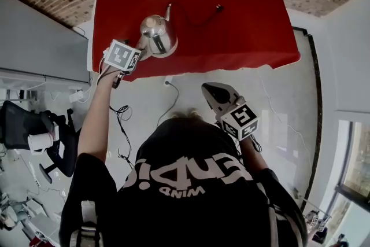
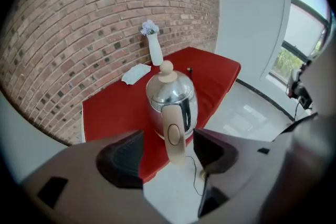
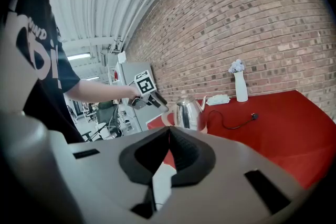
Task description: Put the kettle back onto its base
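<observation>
Left tongs (image 1: pixel 140 50), head view: just beside the kettle (image 1: pixel 157 34), which stands lidded at the red table's (image 1: pixel 243 14) near edge; right tongs (image 1: pixel 213 94) are off the table. Left gripper view: I read jaws apart, handle (image 2: pixel 173 136) between them, pads clear. White vase (image 2: pixel 155 51) holds flowers. Right gripper view: jaws together, empty.

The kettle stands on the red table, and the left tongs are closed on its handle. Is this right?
No. The kettle stands on the red table, but the left tongs are open: the left gripper view shows them not gripping its handle.
</observation>
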A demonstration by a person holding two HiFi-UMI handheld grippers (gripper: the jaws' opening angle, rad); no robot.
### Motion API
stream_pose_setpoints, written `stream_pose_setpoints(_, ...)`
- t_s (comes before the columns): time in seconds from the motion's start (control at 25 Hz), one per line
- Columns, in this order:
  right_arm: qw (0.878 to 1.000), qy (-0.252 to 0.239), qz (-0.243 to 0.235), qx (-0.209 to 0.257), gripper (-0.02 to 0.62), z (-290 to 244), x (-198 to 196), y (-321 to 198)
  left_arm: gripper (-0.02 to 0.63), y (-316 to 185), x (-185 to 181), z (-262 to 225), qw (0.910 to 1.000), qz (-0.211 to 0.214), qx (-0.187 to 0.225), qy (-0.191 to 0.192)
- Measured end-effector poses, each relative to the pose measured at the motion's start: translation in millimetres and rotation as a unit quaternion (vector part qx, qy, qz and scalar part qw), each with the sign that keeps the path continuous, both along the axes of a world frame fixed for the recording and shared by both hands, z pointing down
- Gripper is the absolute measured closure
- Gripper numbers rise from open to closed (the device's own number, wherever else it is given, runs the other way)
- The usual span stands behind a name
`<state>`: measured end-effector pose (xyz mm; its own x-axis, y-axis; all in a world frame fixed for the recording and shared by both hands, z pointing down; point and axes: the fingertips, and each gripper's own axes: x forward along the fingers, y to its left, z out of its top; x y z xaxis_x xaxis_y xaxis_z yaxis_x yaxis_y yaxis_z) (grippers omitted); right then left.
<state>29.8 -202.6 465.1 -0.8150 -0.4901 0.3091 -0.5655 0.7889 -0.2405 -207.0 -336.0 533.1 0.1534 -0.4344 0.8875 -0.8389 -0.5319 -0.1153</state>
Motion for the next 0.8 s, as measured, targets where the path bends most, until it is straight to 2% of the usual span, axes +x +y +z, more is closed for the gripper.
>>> stream_pose_setpoints(0.16, 1.000, -0.001, -0.010, 0.001, 0.572, -1.9, 0.3, 1.2, 0.325, 7.8, 8.7, -33.9, 0.9970, -0.010, 0.053, 0.055)
stream_pose_setpoints(0.28, 1.000, -0.001, -0.022, -0.001, 0.572, -3.3, 1.2, 4.1, 0.446, 19.8, 16.9, -49.8, 0.9927, -0.016, 0.087, 0.082)
stream_pose_setpoints(0.32, 1.000, -0.001, -0.027, -0.002, 0.572, -3.7, 1.3, 5.2, 0.521, 23.3, 18.3, -53.3, 0.9909, -0.022, 0.100, 0.087)
stream_pose_setpoints(0.36, 0.999, -0.002, -0.032, -0.004, 0.572, -4.0, 0.7, 6.3, 0.567, 26.9, 19.4, -56.6, 0.9888, -0.029, 0.112, 0.094)
stream_pose_setpoints(0.4, 0.999, -0.002, -0.038, -0.006, 0.572, -3.9, -0.5, 7.2, 0.588, 31.2, 20.4, -59.2, 0.9865, -0.038, 0.122, 0.102)
stream_pose_setpoints(0.6, 0.996, -0.002, -0.087, -0.015, 0.572, 1.7, -15.3, 11.6, 0.598, 78.0, 30.6, -64.4, 0.9730, -0.081, 0.137, 0.167)
stream_pose_setpoints(0.72, 0.993, -0.003, -0.115, -0.013, 0.572, 3.8, -26.3, 13.1, 0.598, 116.8, 43.4, -70.8, 0.9584, -0.099, 0.143, 0.226)
stream_pose_setpoints(0.8, 0.992, -0.001, -0.123, -0.011, 0.572, 5.4, -33.4, 15.2, 0.598, 138.0, 54.2, -78.3, 0.9485, -0.094, 0.150, 0.263)
